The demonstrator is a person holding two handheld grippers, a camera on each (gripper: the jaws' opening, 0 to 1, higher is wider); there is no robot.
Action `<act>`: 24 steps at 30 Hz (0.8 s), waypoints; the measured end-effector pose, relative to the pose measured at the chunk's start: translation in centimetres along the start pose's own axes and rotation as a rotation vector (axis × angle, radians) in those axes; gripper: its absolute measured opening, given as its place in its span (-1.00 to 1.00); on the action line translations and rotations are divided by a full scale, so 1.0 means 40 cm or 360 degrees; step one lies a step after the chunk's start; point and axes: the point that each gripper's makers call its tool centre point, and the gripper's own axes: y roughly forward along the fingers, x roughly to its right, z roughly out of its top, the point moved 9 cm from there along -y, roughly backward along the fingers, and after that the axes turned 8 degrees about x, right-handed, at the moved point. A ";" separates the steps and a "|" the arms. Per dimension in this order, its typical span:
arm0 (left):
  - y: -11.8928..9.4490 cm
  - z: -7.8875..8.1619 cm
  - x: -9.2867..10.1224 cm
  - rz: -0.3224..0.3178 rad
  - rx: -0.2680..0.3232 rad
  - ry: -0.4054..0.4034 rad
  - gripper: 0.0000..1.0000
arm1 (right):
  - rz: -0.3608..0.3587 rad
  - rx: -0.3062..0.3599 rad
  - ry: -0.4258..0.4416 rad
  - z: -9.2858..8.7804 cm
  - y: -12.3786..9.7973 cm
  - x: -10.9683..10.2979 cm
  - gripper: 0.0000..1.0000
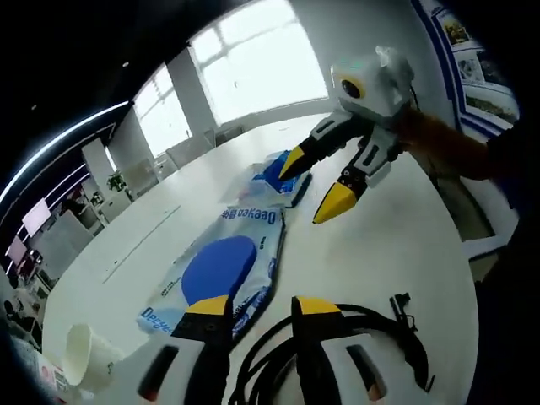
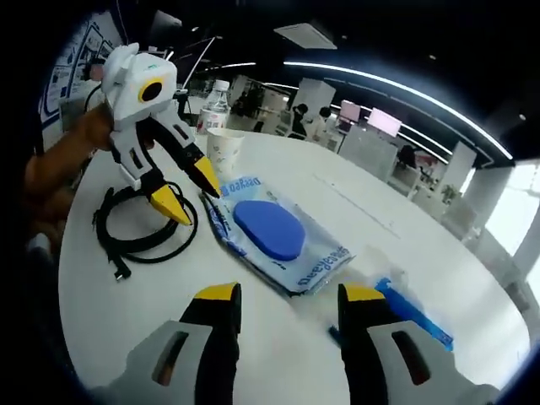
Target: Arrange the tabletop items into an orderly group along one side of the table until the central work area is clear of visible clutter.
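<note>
Both grippers, left [image 2: 187,190] and right [image 1: 316,188], hover with jaws wide, holding nothing, over the glossy white table [image 2: 405,245]. A crinkly wet-wipes pack [image 2: 278,236] with a blue oval lid lies mid-table, coiled black cable [image 2: 139,228] and paper cup [image 2: 224,152] near the edge, blue wrapper [image 2: 413,312] partly hidden

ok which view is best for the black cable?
Right gripper view. The black cable shows as a whole coil with its plug end, lying on the white table beside the wipes pack, under the left gripper. In the left gripper view the cable is partly hidden behind that gripper's own jaws.
</note>
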 end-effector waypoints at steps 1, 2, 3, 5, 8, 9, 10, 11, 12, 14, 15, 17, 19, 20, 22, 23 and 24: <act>-0.005 0.005 0.001 0.0012 0.0025 -0.0008 -0.49 | -0.0010 0.0011 -0.0007 0.003 -0.004 0.003 -0.07; -0.008 0.009 0.000 0.0029 0.0041 -0.0020 -0.50 | -0.0018 0.0018 -0.0014 0.007 -0.006 0.004 -0.06; -0.014 0.017 -0.002 0.0032 0.0072 0.0003 -0.51 | -0.0018 0.0036 -0.0024 0.015 -0.008 0.002 -0.06; -0.023 0.026 -0.006 0.0038 0.0104 -0.0018 -0.52 | -0.0019 0.0059 -0.0009 0.020 -0.020 -0.003 -0.02; -0.040 0.040 -0.009 0.0032 0.0161 -0.0059 -0.43 | -0.0016 0.0085 0.0004 0.022 -0.035 0.004 0.13; -0.045 0.041 -0.012 0.0054 0.0169 -0.0088 -0.37 | -0.0015 0.0086 0.0004 0.023 -0.037 0.006 0.22; -0.052 0.046 -0.016 0.0064 0.0168 -0.0078 -0.31 | -0.0005 0.0089 -0.0010 0.028 -0.042 0.005 0.33; -0.056 0.052 -0.031 0.0074 0.0172 -0.0073 -0.24 | -0.0016 0.0091 -0.0011 0.031 -0.046 0.006 0.39; -0.062 0.058 -0.041 0.0089 0.0175 -0.0075 -0.15 | -0.0030 0.0105 -0.0025 0.037 -0.052 0.007 0.43; -0.067 0.064 -0.049 0.0097 0.0188 -0.0066 -0.11 | -0.0037 0.0122 -0.0026 0.045 -0.062 0.008 0.51; -0.074 0.068 -0.054 0.0105 0.0198 -0.0085 -0.08 | -0.0035 0.0127 -0.0014 0.048 -0.065 0.009 0.55; -0.086 0.072 -0.069 0.0112 0.0215 -0.0102 -0.03 | -0.0031 0.0139 0.0004 0.052 -0.073 0.013 0.62; -0.104 0.075 -0.086 0.0159 0.0229 -0.0121 0.10 | -0.0049 0.0165 0.0020 0.056 -0.083 0.019 0.70; -0.112 0.075 -0.092 0.0172 0.0221 -0.0120 0.16 | -0.0052 0.0162 0.0027 0.056 -0.086 0.022 0.74; -0.134 0.072 -0.105 0.0212 0.0195 -0.0108 0.29 | -0.0076 0.0160 0.0057 0.053 -0.092 0.032 0.85; -0.146 0.071 -0.111 0.0234 0.0186 -0.0100 0.32 | -0.0112 0.0150 0.0077 0.051 -0.097 0.037 0.94; -0.154 0.070 -0.116 0.0240 0.0184 -0.0106 0.41 | -0.0113 0.0137 0.0073 0.050 -0.099 0.040 1.00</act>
